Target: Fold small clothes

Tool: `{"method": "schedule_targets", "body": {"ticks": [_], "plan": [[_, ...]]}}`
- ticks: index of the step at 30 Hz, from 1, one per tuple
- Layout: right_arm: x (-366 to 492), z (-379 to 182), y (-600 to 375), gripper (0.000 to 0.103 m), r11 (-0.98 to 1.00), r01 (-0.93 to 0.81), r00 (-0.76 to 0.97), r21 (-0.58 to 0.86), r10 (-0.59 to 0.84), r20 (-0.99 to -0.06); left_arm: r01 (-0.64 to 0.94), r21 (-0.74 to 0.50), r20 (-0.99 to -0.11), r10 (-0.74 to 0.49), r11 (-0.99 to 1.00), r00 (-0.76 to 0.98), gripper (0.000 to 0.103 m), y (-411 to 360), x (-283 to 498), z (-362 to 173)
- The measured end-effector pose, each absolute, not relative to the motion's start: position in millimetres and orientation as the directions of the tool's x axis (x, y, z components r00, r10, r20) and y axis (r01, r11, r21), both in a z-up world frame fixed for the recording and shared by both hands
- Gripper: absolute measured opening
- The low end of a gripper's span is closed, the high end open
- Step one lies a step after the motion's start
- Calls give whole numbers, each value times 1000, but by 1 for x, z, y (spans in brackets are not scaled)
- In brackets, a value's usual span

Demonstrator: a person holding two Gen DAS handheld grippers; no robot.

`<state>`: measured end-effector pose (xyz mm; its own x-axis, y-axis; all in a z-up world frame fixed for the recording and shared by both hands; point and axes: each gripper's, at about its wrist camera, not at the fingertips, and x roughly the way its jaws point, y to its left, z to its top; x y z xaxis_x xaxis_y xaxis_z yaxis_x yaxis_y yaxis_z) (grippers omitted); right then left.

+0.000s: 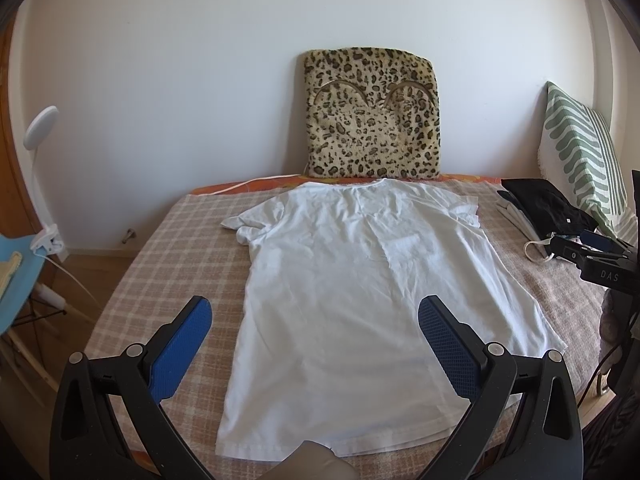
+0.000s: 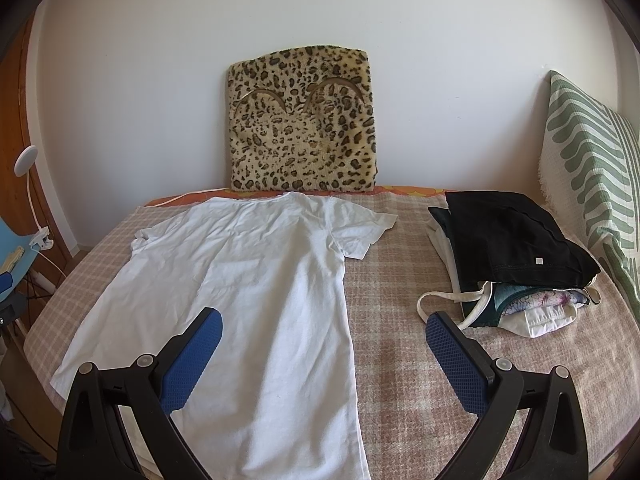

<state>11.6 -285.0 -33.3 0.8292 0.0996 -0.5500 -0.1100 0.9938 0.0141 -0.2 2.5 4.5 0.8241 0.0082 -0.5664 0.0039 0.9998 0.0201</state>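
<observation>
From the left wrist, your left gripper (image 1: 314, 334) hovers with jaws apart over the white T-shirt (image 1: 360, 280), spread flat on the checked bed cover (image 1: 168, 264); it looks light, limp cotton, so pinch a hem corner. From the right wrist, your right gripper (image 2: 323, 346) gapes empty near the shirt's right edge.
</observation>
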Motion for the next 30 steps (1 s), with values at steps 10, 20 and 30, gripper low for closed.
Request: {"method": "schedule_targets", "body": {"ticks": [10,20,30], "plan": [[11,-33,-285,103,994,-110,829,13,99,-550,4,22,-565,9,1000,825,103,2,-1,4],[10,-34,-287,103,994,-112,830,13,101,-549,4,25,-567,11,1000,823,103,6,-1,2],[16,-30,-263,103,991,-134,833,9,117,-540,-20,29,-571,33,999,821,103,17,-6,-3]]}}
